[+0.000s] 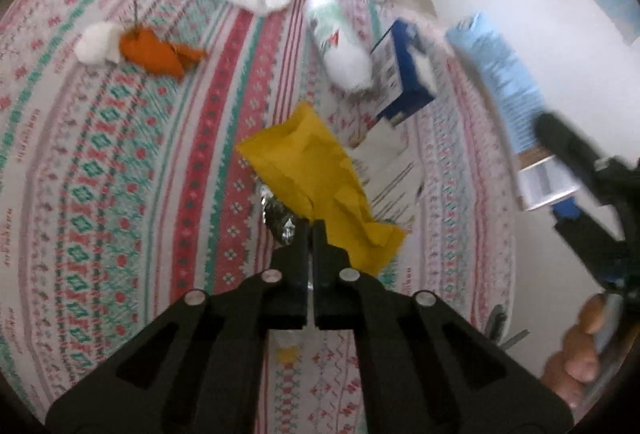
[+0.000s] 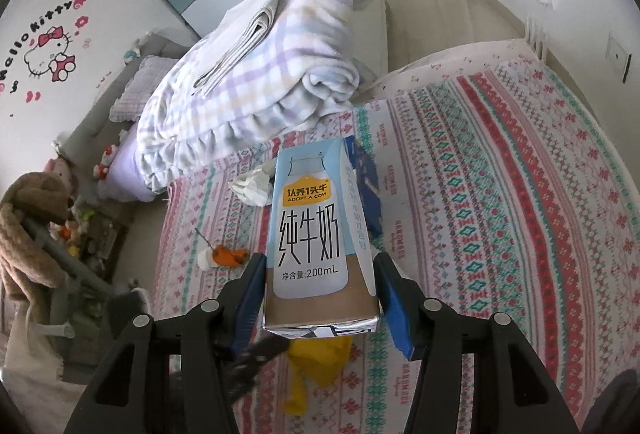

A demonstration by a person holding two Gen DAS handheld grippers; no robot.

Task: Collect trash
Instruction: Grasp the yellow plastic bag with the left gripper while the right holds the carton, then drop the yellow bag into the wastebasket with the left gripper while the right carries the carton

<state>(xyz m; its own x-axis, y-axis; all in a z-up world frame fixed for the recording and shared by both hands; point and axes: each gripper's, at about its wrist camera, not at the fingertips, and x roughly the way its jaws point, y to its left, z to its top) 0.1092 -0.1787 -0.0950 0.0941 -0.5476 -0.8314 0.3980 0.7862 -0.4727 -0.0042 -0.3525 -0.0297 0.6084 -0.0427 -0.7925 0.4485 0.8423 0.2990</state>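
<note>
1. Patterned bedsheet (image 1: 120,162): carries a blue box (image 1: 404,74), a white bottle (image 1: 340,46) and orange scraps (image 1: 156,54).
2. Left gripper (image 1: 311,230): fingers nearly together, pinching the yellow wrapper (image 1: 316,174) above the sheet.
3. Right gripper (image 2: 320,274): fingers wide apart, clamping the milk carton (image 2: 312,234) upright in the air.

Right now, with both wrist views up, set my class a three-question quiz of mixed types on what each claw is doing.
1. True or false: the right claw grips a milk carton.
2. Multiple choice: the left claw is shut on A) a blue box, B) the yellow wrapper, C) an orange scrap.
3. Fill in: the white bottle lies on the patterned ____.

Key: 1 true; 2 B; 3 bedsheet.
</note>
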